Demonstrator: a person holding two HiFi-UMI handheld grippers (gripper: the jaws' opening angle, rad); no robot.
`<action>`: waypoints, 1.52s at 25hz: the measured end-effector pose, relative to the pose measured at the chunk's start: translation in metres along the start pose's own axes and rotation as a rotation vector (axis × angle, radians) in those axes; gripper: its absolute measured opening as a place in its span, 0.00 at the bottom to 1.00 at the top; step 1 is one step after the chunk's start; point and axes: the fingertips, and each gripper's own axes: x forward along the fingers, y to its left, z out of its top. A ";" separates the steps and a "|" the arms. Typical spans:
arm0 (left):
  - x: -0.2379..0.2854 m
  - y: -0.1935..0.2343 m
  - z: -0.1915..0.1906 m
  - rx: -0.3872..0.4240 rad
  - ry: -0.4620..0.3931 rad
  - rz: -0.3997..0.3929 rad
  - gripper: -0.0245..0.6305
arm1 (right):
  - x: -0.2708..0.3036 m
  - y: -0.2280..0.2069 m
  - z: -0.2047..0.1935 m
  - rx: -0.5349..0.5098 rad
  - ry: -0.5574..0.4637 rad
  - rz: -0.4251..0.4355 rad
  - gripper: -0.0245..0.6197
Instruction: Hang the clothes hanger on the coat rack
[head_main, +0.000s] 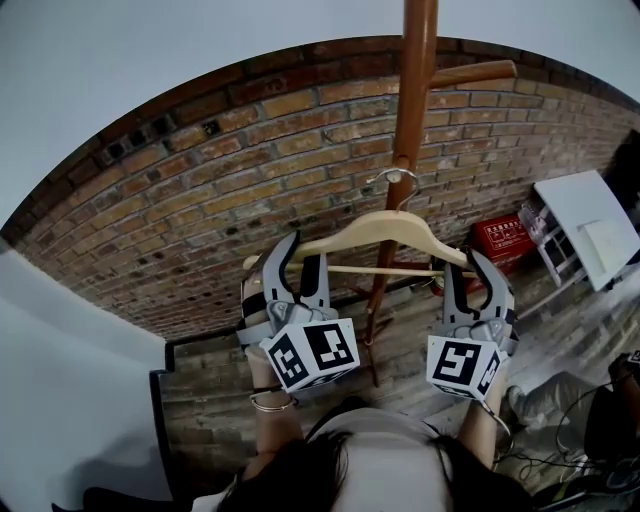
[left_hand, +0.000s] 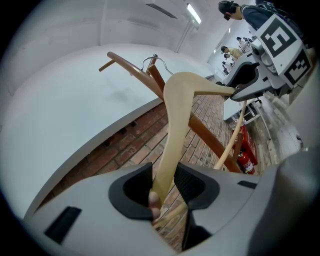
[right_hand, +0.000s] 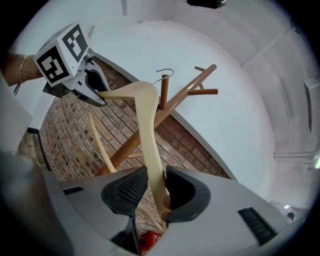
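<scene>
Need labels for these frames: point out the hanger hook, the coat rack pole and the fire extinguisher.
hanger hook (head_main: 396, 172), head view, top of the wire curve
coat rack pole (head_main: 418, 80), head view, upper shaft
fire extinguisher (left_hand: 245, 162), left gripper view, red body

Clamped across left gripper (head_main: 300, 262) and right gripper (head_main: 466, 268): clothes hanger (head_main: 390, 232), one end between the jaws of each. Ahead of both grippers and midway between them, hanger hook (head_main: 396, 180) close by the coat rack (head_main: 414, 110) pole, with a peg (head_main: 478, 72) farther up, pointing right. Behind the rack, brick wall (head_main: 230, 210). Beyond the right gripper, low on the floor (head_main: 570, 320), fire-extinguisher box (head_main: 500, 238); farther right, a surface (head_main: 590, 228).
</scene>
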 end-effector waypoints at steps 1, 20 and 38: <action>0.002 0.001 0.001 -0.005 0.001 0.001 0.25 | 0.001 0.000 0.000 0.000 0.002 0.001 0.23; 0.029 -0.010 -0.009 0.003 0.029 -0.037 0.25 | 0.028 0.004 -0.016 0.019 0.019 0.013 0.23; 0.049 -0.022 -0.019 -0.016 0.053 -0.082 0.25 | 0.045 0.019 -0.032 0.054 0.066 0.033 0.24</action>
